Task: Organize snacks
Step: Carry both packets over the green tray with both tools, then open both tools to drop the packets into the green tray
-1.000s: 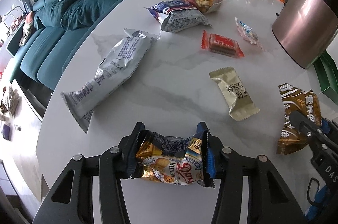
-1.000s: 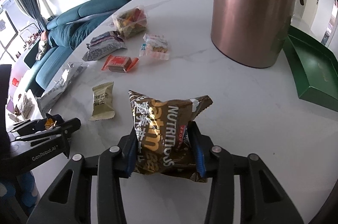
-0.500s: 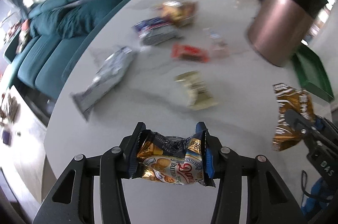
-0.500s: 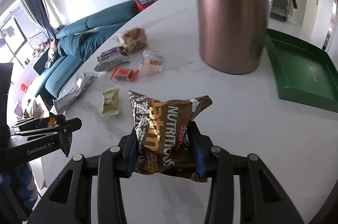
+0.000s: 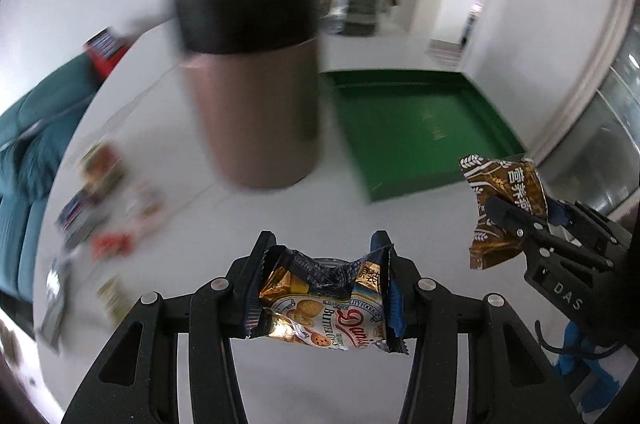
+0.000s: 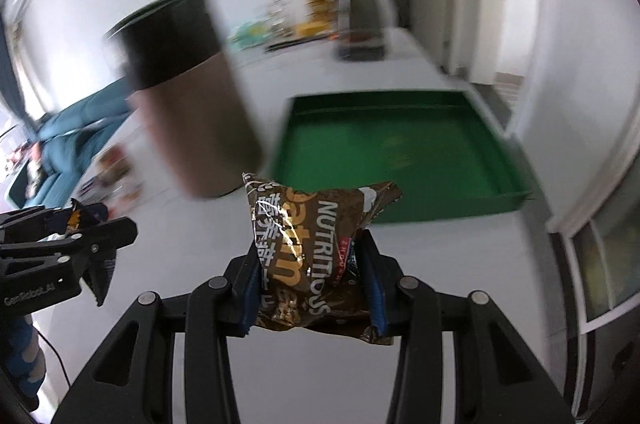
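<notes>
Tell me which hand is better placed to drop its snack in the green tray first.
Right. The right gripper holds the brown packet facing the green tray; the left gripper, with its cookie packet, faces the canister.

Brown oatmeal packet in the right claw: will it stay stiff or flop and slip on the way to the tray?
The brown oatmeal packet looks crinkly and pillow-like, so probably light and floppy. Its glossy film may slip, though the right claw pinches it mid-body.
</notes>
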